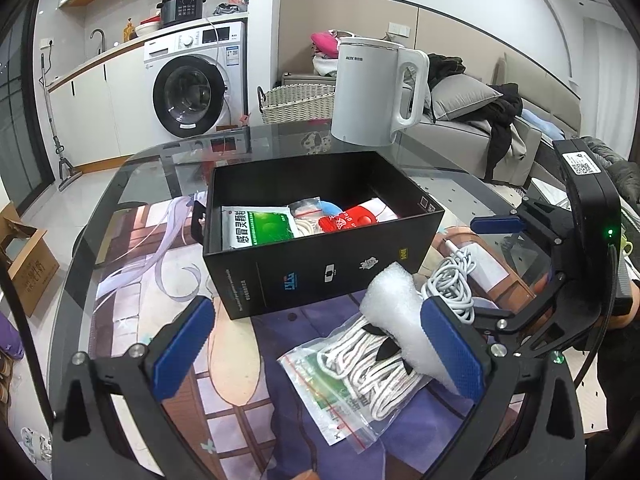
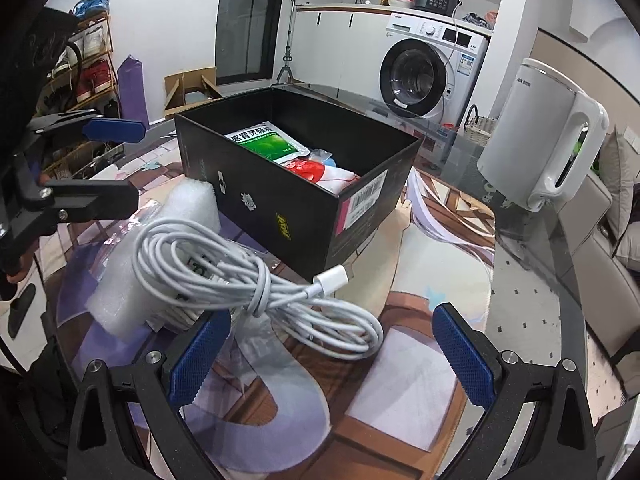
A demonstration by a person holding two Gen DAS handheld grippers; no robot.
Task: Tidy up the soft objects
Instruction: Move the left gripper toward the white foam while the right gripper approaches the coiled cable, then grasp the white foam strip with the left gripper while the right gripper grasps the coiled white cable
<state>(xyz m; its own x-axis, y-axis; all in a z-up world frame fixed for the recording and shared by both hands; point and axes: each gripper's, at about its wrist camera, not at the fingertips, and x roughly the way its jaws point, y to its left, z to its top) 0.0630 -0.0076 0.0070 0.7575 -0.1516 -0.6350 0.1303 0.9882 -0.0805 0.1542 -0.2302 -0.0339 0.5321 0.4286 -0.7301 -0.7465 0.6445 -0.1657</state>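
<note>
A black open box [image 1: 320, 276] stands mid-table and holds a green packet [image 1: 260, 226], a red-and-white pack [image 1: 352, 220] and a small clear bag. In front of it lies a zip bag of white rope [image 1: 360, 376] with a white foam block [image 1: 396, 312] across it. My left gripper [image 1: 320, 348] is open around the bag, and the foam's near end is beside its right finger. A coiled white cable [image 2: 256, 280] lies partly on the foam block [image 2: 160, 260], just ahead of my open right gripper [image 2: 330, 360]. Nothing is held.
A white electric kettle [image 1: 372, 92] stands on the glass table behind the box [image 2: 280, 208]. A printed mat [image 2: 400, 380] covers the table near me. The two grippers are close side by side. A washing machine, a wicker basket and a sofa are beyond the table.
</note>
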